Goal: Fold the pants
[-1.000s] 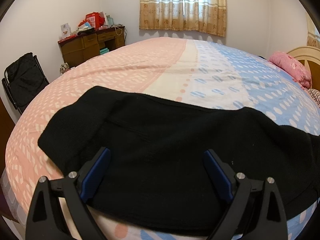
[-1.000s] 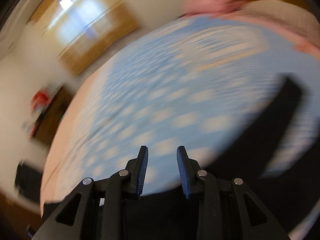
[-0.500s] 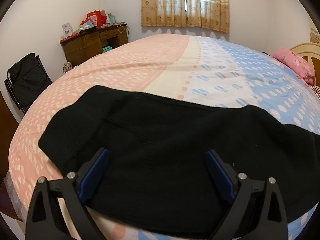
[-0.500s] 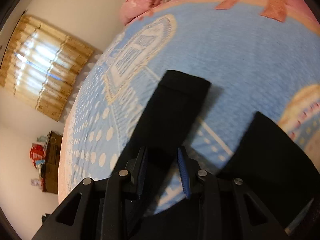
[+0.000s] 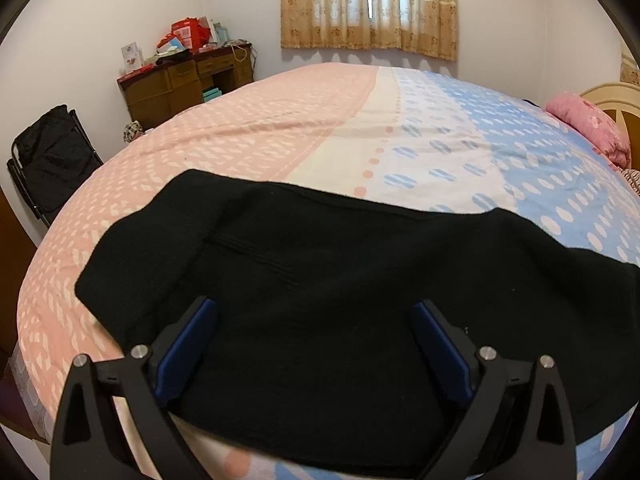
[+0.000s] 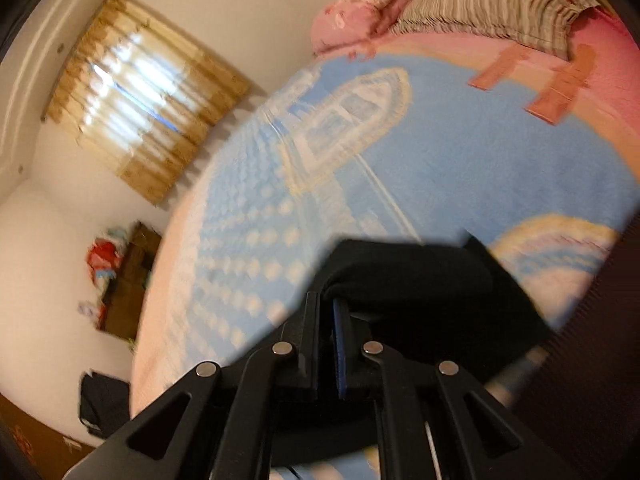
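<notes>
Black pants (image 5: pixel 320 288) lie spread across the near part of the bed. My left gripper (image 5: pixel 316 320) is wide open and hovers just above the waist part, holding nothing. In the right wrist view a black pant leg (image 6: pixel 420 280) is bunched and lifted off the sheet. My right gripper (image 6: pixel 327 308) is shut on the edge of that pant leg. The view is blurred by motion.
The bed (image 5: pixel 360 120) has a pink and blue spotted sheet. A pink pillow (image 5: pixel 588 128) and a striped pillow (image 6: pixel 492 4) lie at its head. A wooden desk (image 5: pixel 180 80) with clutter and a black folding chair (image 5: pixel 48 160) stand by the far left wall.
My right gripper has closed from half open onto the pant leg and lifted it. The left gripper has stayed open over the waist, nearly still.
</notes>
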